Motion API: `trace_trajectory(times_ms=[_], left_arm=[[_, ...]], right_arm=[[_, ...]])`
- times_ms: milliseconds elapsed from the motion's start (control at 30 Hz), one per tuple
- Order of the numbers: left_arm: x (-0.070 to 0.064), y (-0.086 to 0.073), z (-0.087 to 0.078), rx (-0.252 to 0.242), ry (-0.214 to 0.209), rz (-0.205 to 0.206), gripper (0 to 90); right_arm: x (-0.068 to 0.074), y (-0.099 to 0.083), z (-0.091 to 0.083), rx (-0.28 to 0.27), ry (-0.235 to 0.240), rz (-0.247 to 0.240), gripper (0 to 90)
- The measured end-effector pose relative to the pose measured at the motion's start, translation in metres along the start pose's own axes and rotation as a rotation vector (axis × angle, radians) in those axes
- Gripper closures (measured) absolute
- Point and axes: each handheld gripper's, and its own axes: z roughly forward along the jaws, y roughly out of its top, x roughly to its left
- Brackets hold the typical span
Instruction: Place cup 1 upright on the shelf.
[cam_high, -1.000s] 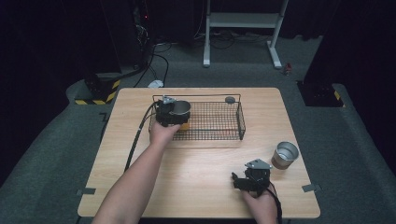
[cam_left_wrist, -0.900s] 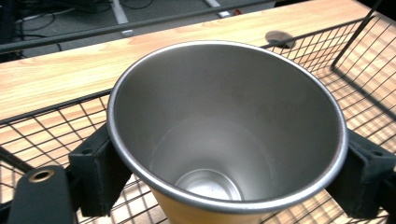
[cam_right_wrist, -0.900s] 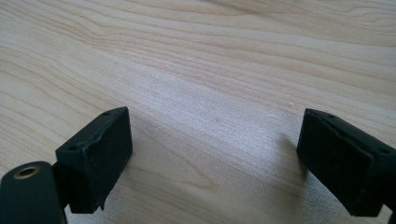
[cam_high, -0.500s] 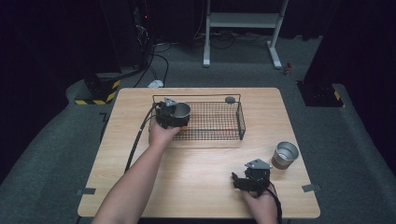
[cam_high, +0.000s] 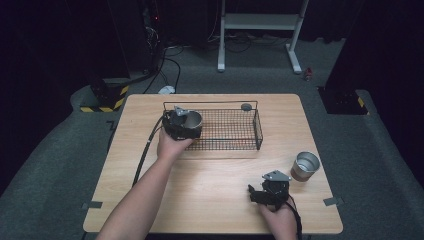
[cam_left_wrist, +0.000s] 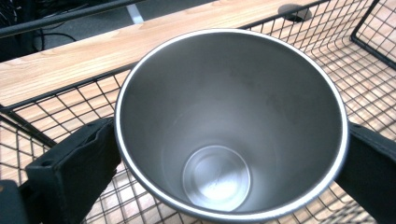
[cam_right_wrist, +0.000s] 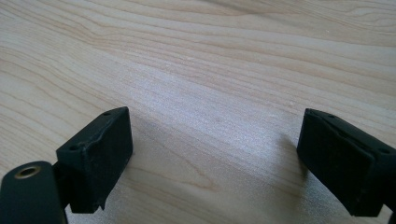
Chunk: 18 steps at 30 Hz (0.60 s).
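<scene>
A steel cup (cam_high: 193, 119) stands upright at the left end of the black wire basket (cam_high: 258, 131), with my left gripper (cam_high: 181, 126) shut on its sides. In the left gripper view I look down into the empty cup (cam_left_wrist: 231, 126), a black jaw pressed on either side and the basket mesh (cam_left_wrist: 369, 65) beneath it. A second steel cup (cam_high: 305, 165) stands on the table at the right. My right gripper (cam_high: 254, 195) rests near the table's front edge, left of that cup. It is open over bare wood (cam_right_wrist: 215, 158), and its fingers (cam_right_wrist: 100, 149) hold nothing.
The basket sits at the back middle of the wooden table (cam_high: 215, 190). A dark round grommet (cam_high: 246, 106) lies just behind its far rim. Bare wood stretches between the basket and the front edge.
My left gripper has shifted slightly toward me and down with the cup, at the basket's left end. The right gripper has stayed put.
</scene>
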Motion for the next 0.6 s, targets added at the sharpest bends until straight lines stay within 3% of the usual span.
trace_trajectory(times_ms=[300, 600], left_arm=[[0.005, -0.005, -0.019, -0.019, -0.026, -0.031, 0.1], [0.008, -0.018, -0.041, -0.055, -0.050, -0.028, 0.2]], right_arm=[[0.000, 0.000, 0.000, 0.001, 0.000, 0.002, 10.2], [0.000, 0.000, 0.000, 0.001, 0.000, 0.002, 10.2]])
